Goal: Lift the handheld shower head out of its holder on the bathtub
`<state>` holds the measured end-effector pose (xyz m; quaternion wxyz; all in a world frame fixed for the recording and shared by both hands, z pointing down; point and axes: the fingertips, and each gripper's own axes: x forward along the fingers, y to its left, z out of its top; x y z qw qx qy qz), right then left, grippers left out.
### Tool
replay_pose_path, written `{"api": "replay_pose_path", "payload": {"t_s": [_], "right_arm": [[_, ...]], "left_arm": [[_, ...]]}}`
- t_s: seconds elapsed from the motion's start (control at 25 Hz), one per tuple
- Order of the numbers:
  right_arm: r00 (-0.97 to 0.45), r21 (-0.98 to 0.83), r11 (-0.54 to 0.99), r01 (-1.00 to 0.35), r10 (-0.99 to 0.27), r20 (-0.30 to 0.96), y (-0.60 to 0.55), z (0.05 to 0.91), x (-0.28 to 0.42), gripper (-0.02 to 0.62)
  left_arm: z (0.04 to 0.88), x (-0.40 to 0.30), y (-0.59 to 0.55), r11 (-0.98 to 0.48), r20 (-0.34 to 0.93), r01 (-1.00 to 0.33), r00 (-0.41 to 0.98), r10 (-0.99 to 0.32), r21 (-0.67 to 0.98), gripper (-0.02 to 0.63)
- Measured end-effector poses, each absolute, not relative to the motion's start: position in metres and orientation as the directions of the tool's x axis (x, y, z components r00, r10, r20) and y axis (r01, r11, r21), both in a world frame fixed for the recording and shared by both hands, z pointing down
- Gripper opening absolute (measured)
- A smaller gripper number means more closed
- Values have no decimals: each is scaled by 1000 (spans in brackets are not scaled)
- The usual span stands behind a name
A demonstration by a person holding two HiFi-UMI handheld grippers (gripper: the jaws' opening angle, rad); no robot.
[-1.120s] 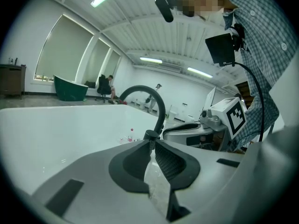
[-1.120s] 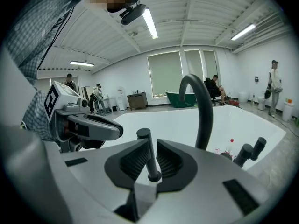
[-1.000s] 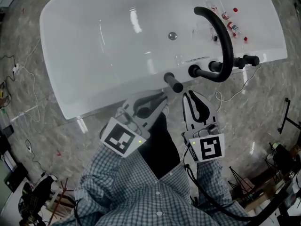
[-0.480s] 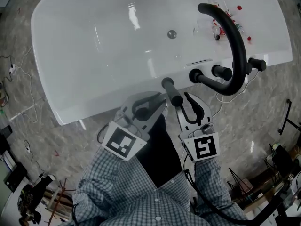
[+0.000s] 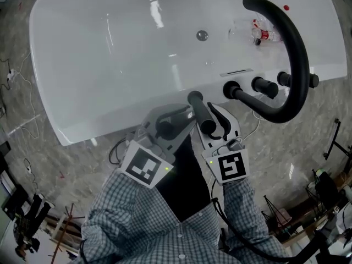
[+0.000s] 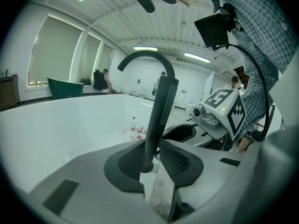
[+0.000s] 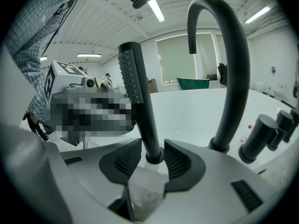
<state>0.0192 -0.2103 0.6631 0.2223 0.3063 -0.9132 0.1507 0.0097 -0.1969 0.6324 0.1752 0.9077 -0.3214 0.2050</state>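
Note:
The black stick-shaped handheld shower head (image 5: pixel 201 113) stands upright in its holder on the white bathtub's (image 5: pixel 110 65) near rim. In the right gripper view the shower head (image 7: pixel 138 92) rises between the two pads of my right gripper (image 7: pixel 153 157). Its jaws have just been opening and stand on either side of the stem's base without squeezing it. In the head view my right gripper (image 5: pixel 215 121) sits under the wand. My left gripper (image 5: pixel 184 120) is just left of it, jaws together and empty. From the left gripper (image 6: pixel 156 158) the shower head (image 6: pixel 159 115) shows just beyond the pads.
A tall black arched faucet (image 5: pixel 294 54) rises right of the wand, with black knobs (image 5: pixel 264 86) along the rim. Small bottles (image 5: pixel 264 36) lie in the tub near the drain (image 5: pixel 202 36). Cables (image 5: pixel 22 125) trail over the marble floor at left.
Both grippers have come down toward the tub rim. The right gripper's jaws have opened and now straddle the shower head, which earlier stood to their left.

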Motion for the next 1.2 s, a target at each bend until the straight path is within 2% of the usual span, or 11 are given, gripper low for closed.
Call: {"api": "replay_pose_path", "payload": {"t_s": [0.48, 0.72, 1.0, 1.2], "right_arm": [[-710, -117, 794, -597, -454, 538, -214, 697, 8, 137], [-719, -49, 830, -556, -450, 529, -214, 700, 4, 135], [-709, -18, 826, -563, -472, 524, -215, 700, 4, 129], [-702, -68, 792, -607, -493, 515, -216, 699, 6, 129]], "left_arm": [[645, 17, -201, -750, 469, -649, 706, -531, 128, 74], [653, 21, -200, -762, 483, -639, 702, -524, 101, 81], [655, 24, -204, -778, 468, -622, 714, -521, 84, 94], [655, 24, -204, -789, 458, -608, 727, -511, 85, 94]]}}
